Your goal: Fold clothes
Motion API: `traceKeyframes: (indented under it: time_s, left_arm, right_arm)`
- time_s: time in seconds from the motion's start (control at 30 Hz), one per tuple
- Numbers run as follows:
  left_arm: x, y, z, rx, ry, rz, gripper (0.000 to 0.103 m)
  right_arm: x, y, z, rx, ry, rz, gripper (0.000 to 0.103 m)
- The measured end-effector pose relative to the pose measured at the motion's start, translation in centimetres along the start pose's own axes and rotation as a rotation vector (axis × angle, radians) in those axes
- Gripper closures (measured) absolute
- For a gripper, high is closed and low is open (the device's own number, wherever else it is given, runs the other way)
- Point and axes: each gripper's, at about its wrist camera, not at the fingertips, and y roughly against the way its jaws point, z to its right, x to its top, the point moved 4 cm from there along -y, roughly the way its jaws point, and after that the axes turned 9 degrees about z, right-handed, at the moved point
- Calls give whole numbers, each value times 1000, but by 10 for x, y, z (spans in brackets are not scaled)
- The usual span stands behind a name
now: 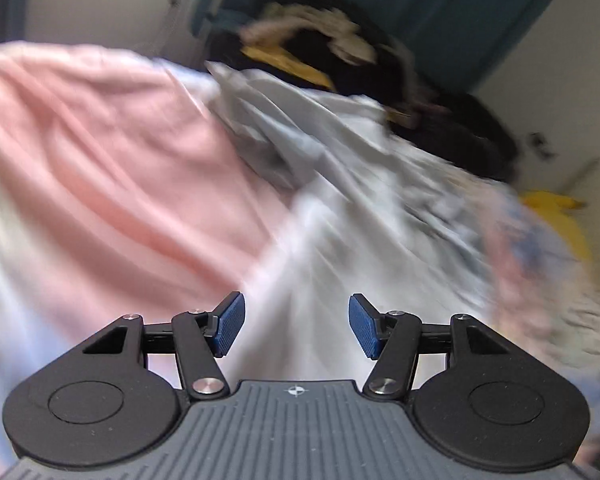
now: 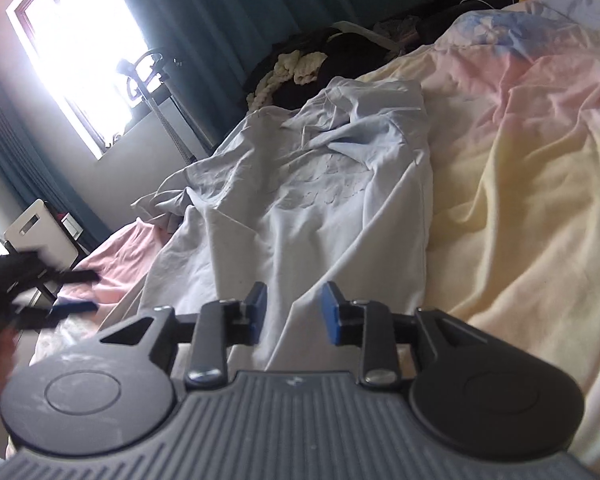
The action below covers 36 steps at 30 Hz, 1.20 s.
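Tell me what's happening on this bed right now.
A person holding two grippers is about to fold a pale white garment lying crumpled on the pink and yellow bedsheet. Both the left gripper and the right gripper are open above the fabric, gripping nothing. The left wrist view is blurred. No fold shows yet.

Daylight floods in through the window (image 2: 80,52), which is blown out to pure white glare in the right wrist view. That view is mostly sharp: the white garment (image 2: 320,184) shows soft shadows in its creases, though the left tool (image 2: 76,292) at the picture's left edge is smeared. The left wrist view is heavily motion-blurred; the pink sheet (image 1: 100,168) and clothes streak. Both pictures bend strongly and darken at the corners.
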Motion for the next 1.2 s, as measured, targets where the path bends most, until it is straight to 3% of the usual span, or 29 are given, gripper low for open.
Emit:
traceKeyframes:
  time_s: [0.03,0.07,0.37,0.43,0.47,0.53,0.63,0.9,1.2]
  left_arm:
    - [11,-17,-6,44,-18,-7,41]
    - [21,-35,-12,89,-36,-14,41]
    - [75,-99,-45,153,138,128,43]
    - [87,-112,-53,161,182,163,49]
    - [93,-118,-56,166,204,180,53]
    - [104,-131,-64,175,248,215,71]
    - [111,-138,-59,146,266,206,97]
    - [159,-111,-6,152,111,303,99]
    - [185,-113,150,99,-194,186,99]
  right_arm:
    - [-1,-3,2,9,-8,-2,46]
    - [-2,-7,3,15,-13,-5,45]
    - [2,-29,12,59,-51,38,45]
    - [1,-35,16,59,-71,28,45]
    - [0,-38,19,57,-90,21,45]
    - [-1,-42,23,57,-127,15,45]
    - [0,-42,23,56,-135,13,44]
    - [-2,-38,19,52,-148,-6,44]
    - [1,-39,25,63,-198,-4,45]
